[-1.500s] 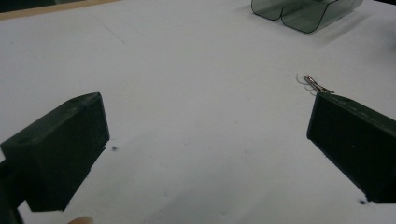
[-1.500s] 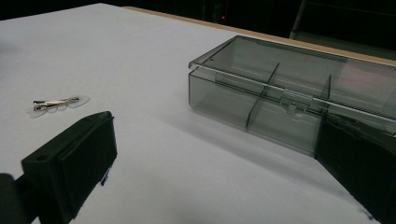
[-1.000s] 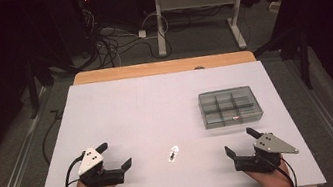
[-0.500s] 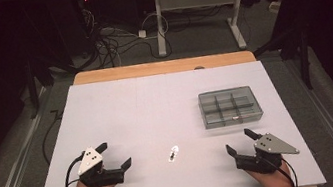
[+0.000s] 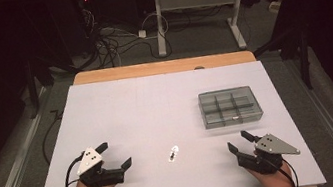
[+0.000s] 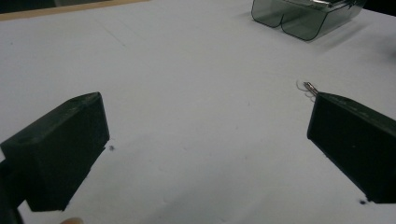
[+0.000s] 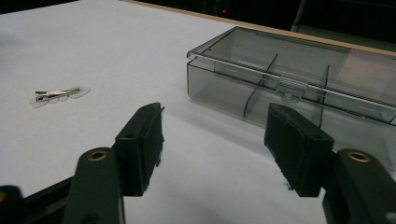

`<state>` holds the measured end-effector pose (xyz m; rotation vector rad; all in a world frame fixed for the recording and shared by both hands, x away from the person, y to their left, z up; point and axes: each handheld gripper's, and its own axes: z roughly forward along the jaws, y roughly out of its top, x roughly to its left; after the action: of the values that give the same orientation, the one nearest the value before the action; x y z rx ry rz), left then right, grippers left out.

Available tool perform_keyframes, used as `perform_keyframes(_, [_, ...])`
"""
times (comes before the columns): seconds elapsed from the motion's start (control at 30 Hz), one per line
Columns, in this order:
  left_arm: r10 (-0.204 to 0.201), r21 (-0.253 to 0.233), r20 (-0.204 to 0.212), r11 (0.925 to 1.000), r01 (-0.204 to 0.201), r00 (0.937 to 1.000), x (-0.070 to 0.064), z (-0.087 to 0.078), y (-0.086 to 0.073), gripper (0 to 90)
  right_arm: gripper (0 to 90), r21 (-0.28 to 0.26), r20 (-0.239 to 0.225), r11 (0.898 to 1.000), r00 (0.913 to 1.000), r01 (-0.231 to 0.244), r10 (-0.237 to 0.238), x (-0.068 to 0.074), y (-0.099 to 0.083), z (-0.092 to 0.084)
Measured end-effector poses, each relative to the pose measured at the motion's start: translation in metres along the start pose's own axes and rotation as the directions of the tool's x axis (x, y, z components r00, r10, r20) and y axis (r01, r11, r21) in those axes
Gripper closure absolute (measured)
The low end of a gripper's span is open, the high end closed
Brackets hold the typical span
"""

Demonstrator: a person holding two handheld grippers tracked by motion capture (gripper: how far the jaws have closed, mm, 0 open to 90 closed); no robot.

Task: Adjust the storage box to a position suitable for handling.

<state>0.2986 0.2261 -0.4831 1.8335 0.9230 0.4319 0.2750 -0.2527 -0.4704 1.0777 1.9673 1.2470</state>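
Both grippers rest low at the near edge of the white table [image 5: 165, 98], one at each side, probably a ready stance with the work laid out between them. The left gripper [image 5: 113, 156] sits at about 7 o'clock of the table, its blunt black jaws spread wide with nothing between them. The right gripper [image 5: 239, 142], at about 5 o'clock, has just been closing its jaws; they now stand partway apart, empty, their matte rubbery pads clear of everything. The thing nearest both is a small metal hair clip [image 5: 173, 152], slim and shiny on a pale scalloped backing, lying flat at 6 o'clock between the two grippers and apart from each. At about 2 o'clock of the clip stands a smoky translucent plastic organizer box [image 5: 230, 106], rectangular with thin dividers forming compartments, its hinged lid seemingly shut; likely where the clip belongs.
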Motion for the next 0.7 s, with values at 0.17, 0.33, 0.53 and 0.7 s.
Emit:
perform_keyframes(0.17, [0.004,0.005,0.002,1.0000,-0.004,1.0000,-0.0005,0.0008,-0.0003,0.0,49.1,0.008,-0.012,1.000,0.9999,0.001,-0.001,0.0002,-0.0005,0.0002])
perform_keyframes(0.33, [0.014,0.000,0.002,0.9999,-0.014,0.9999,-0.0021,0.0012,-0.0001,0.0,58.3,0.018,-0.032,1.000,0.9995,0.004,-0.004,0.0015,-0.0007,0.0007])
perform_keyframes(0.53, [0.013,0.005,0.003,0.9999,-0.013,0.9999,-0.0018,0.0018,-0.0003,0.0,68.6,0.023,-0.033,1.000,0.9995,0.002,-0.001,0.0015,-0.0004,-0.0003])
perform_keyframes(0.7, [0.012,0.002,0.002,0.9999,-0.012,0.9999,-0.0022,0.0018,-0.0004,0.0,78.5,0.027,-0.046,1.000,0.9989,0.010,-0.009,0.0021,0.0000,-0.0007])
